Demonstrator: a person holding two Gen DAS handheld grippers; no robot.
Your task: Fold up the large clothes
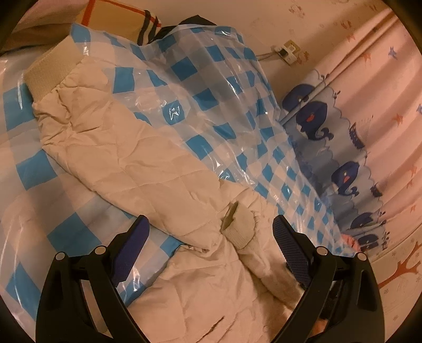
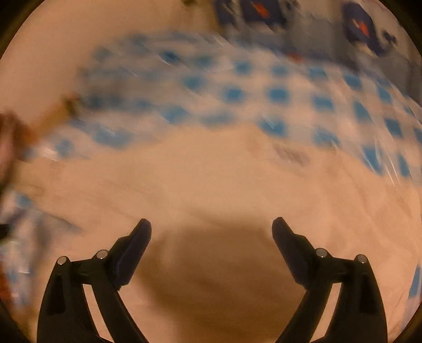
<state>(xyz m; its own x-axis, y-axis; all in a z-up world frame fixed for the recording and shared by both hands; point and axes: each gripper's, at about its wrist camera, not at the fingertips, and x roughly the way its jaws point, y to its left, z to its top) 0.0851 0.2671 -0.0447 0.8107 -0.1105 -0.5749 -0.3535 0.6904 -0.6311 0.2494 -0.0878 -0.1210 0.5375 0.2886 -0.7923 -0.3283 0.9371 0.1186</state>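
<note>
A: Two grippers, both wide apart, nothing pinched. Left gripper (image 1: pixel 211 232) hangs over the cream puffer jacket (image 1: pixel 137 158), w/ a knit cuff (image 1: pixel 238 227) lying right between its fingers, pads not pressing on it.

B: And the right gripper (image 2: pixel 211 229)?

A: Jaws spread, only its own shadow on pale fabric under it. Right wrist view is badly smeared, so I can't tell which part of the jacket (image 2: pixel 211 171) that is.

B: Where's the jacket overall?

A: Spread on the blue-check plastic sheet (image 1: pixel 211 100) that covers the bed. Long axis runs from near the left gripper up and away to the left, ending at the ribbed hem band (image 1: pixel 52 71). Sleeve w/ the cuff is folded in across the body.

B: So which hand's nearer?

A: Left, I'd say, for the cuff end. The far hem is well apart from it. Next fold prob. turns on that axis: near end brought toward the far band.

B: Beyond that?

A: Plaid pillow (image 1: pixel 118 23) at the far end, whale-print curtain (image 1: pixel 343 158) alongside, wall socket (image 1: pixel 287 51).
</note>
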